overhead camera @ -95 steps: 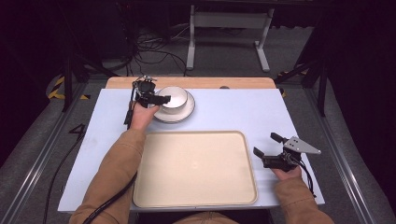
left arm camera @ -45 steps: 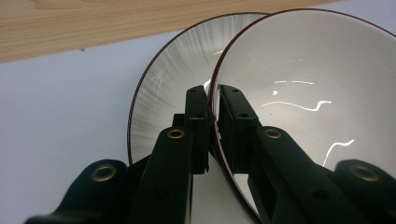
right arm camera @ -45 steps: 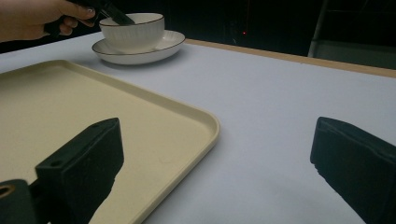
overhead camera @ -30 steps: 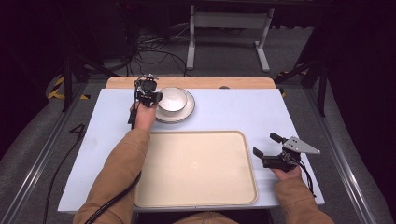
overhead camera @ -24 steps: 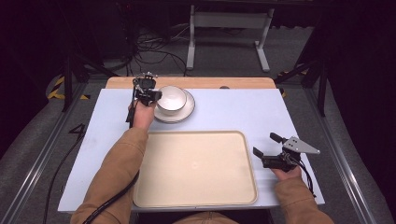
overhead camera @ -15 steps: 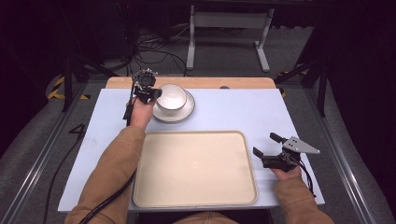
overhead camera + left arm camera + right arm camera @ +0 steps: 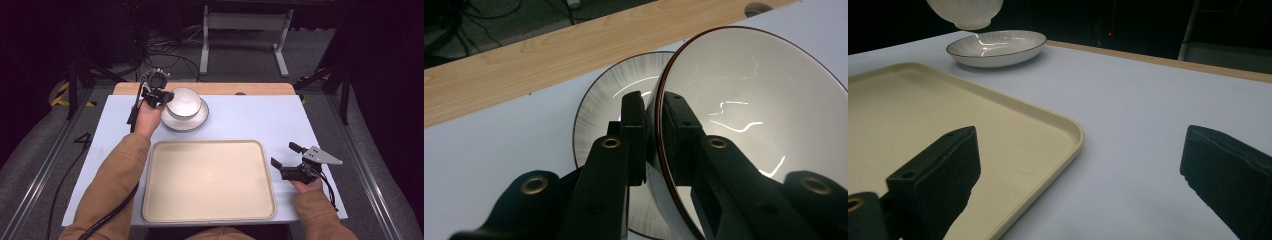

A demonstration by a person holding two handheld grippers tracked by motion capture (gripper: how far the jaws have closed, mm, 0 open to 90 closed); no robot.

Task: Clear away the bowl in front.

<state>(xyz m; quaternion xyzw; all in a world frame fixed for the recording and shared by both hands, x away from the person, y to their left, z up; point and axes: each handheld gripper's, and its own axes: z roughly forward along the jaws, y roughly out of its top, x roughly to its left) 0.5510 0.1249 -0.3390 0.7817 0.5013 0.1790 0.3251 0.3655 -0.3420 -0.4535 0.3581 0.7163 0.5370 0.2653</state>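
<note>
Since the earlier frames the bowl [image 7: 184,102] has been lifted off the plate [image 7: 185,120], where it had been seated, and is now held clear above it, as the gap under its foot in the right gripper view confirms [image 7: 967,12]. The bowl is pinched at its rim on the person's left side by the left gripper [image 7: 161,95], one jaw inside the wall and one outside, closed tight on the thin edge [image 7: 653,127]; the bowl therefore hangs to the right of the jaws, tilted, with its open mouth turned partly toward the gripper's camera. The plate is left directly beneath, near the far edge of the table [image 7: 250,120]. The tray [image 7: 207,180] lies empty toward the person, well apart from the bowl, and any setting-down there would be a move back and slightly right by the left hand, judged the nearer of the two. The right gripper [image 7: 290,162] is held low at the tray's right edge with its jaws spread wide on nothing. Beyond the table's wooden far strip [image 7: 240,88], a dark floor with cables and a stand's legs is seen.
</note>
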